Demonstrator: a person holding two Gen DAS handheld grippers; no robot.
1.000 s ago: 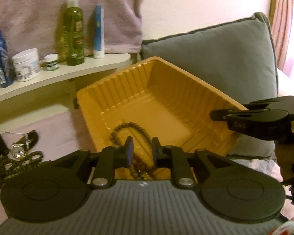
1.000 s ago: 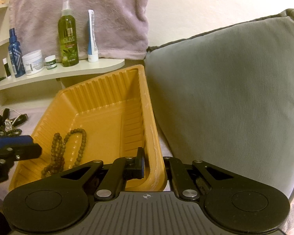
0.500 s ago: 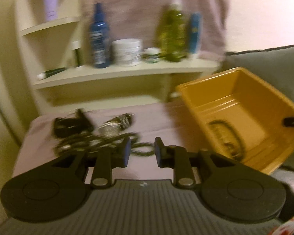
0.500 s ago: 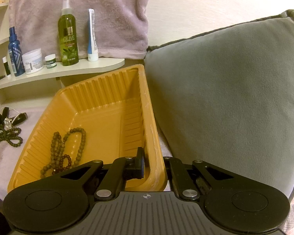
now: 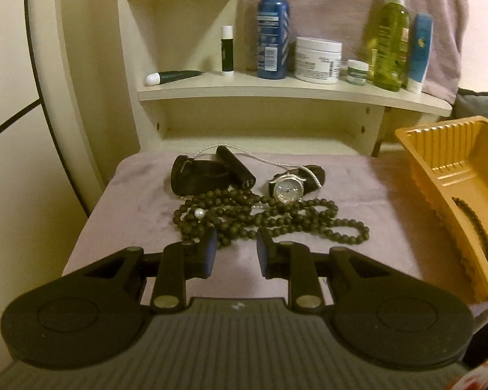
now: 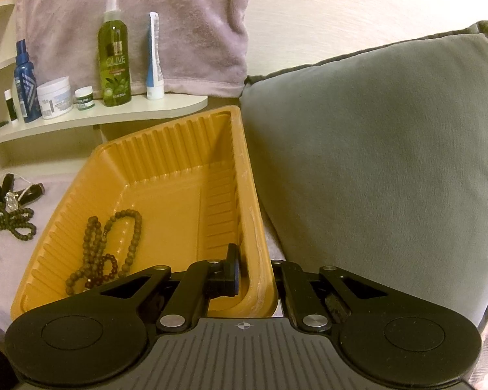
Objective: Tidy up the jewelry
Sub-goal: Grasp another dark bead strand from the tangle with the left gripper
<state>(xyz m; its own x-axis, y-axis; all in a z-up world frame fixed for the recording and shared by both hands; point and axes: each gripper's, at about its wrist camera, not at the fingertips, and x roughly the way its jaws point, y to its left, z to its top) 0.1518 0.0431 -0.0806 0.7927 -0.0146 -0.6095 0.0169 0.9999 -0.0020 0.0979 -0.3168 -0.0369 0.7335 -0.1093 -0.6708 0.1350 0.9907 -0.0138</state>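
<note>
Our left gripper [image 5: 234, 250] has swung away from the orange tray [image 6: 179, 149] and now hovers over the jewelry pile on the pink cloth [image 5: 130, 201], jaws parted and empty, just short of the dark bead necklace [image 5: 276, 217]. A wristwatch [image 5: 288, 190] and black case [image 5: 205, 175] lie behind the beads. One brown bead strand [image 6: 110, 247] already rests in the tray. Our right gripper [image 6: 253, 279] stays clamped on the tray's near wall, tilting it against the grey cushion [image 6: 390, 162]. We judge one piece sorted and the next pick about to begin.
</note>
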